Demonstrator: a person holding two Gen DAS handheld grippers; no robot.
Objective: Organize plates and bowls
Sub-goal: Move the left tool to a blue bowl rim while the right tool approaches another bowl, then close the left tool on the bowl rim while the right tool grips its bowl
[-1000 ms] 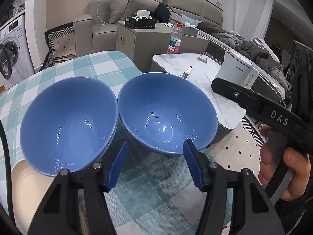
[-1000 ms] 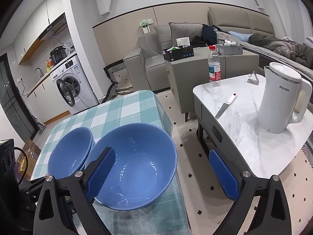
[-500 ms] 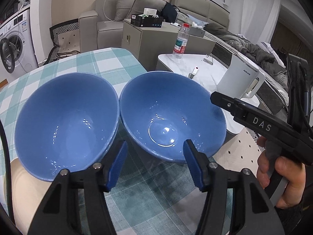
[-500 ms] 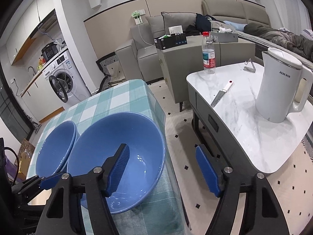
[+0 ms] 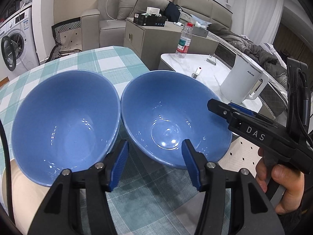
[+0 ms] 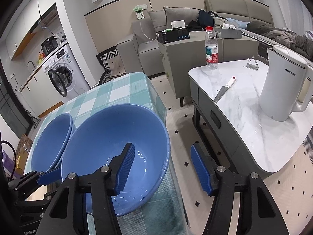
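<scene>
Blue pads of the left gripper are closing with one bowl's near rim between them, not pressing; the right gripper closes astride that bowl's right rim. Beside it, rims touching, sits a second bowl on the checked tablecloth.

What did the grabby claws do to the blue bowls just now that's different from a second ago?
The right gripper dropped down over the rim of the glossy blue bowl nearest the table edge, one finger inside and one outside; its jaws are closing but not yet pressing. The left gripper narrowed a little, its jaws closing, touching nothing. Both blue bowls, including the left one, and the checked tablecloth stayed put.
</scene>
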